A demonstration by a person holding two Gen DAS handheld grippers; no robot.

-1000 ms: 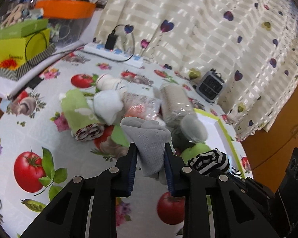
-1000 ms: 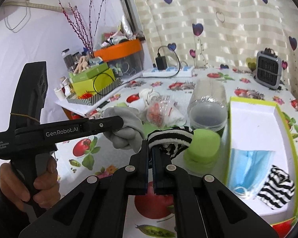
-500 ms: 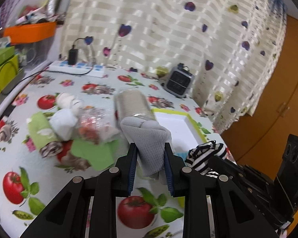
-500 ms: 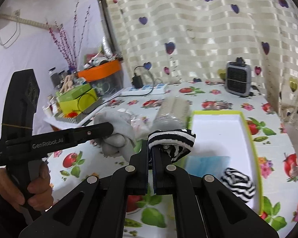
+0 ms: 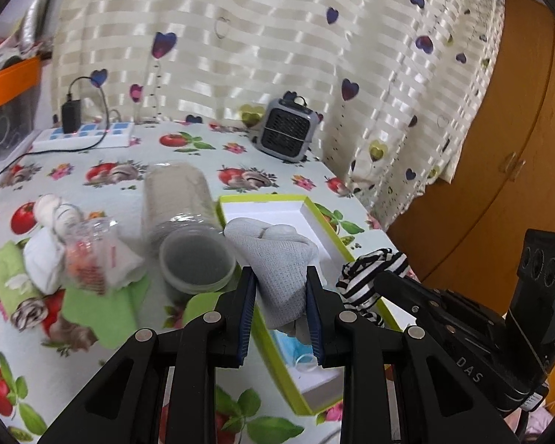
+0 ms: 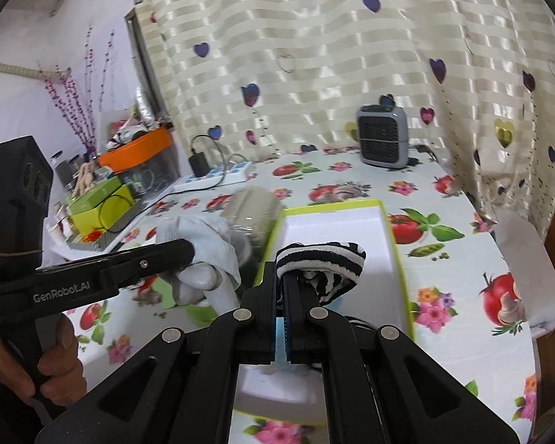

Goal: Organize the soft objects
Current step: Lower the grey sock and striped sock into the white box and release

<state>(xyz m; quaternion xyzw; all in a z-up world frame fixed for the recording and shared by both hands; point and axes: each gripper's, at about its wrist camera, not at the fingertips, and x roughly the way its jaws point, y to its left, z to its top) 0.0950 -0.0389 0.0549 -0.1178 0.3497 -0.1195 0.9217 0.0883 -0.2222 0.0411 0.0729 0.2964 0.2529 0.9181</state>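
My left gripper is shut on a grey sock and holds it in the air at the left edge of a white box with a lime-green rim. A blue face mask lies inside the box. My right gripper is shut on a black-and-white striped sock above the same box. In the right wrist view the left gripper with its grey sock hangs just left of the box, a hand on its grip.
On the tomato-print tablecloth, left of the box, lie a clear jar on its side, a plastic bag, white socks and green cloths. A small grey heater and power strip stand by the curtain.
Both grippers have carried their socks to the right, from over the pile of soft things to the green-rimmed box. Neither grip has changed.
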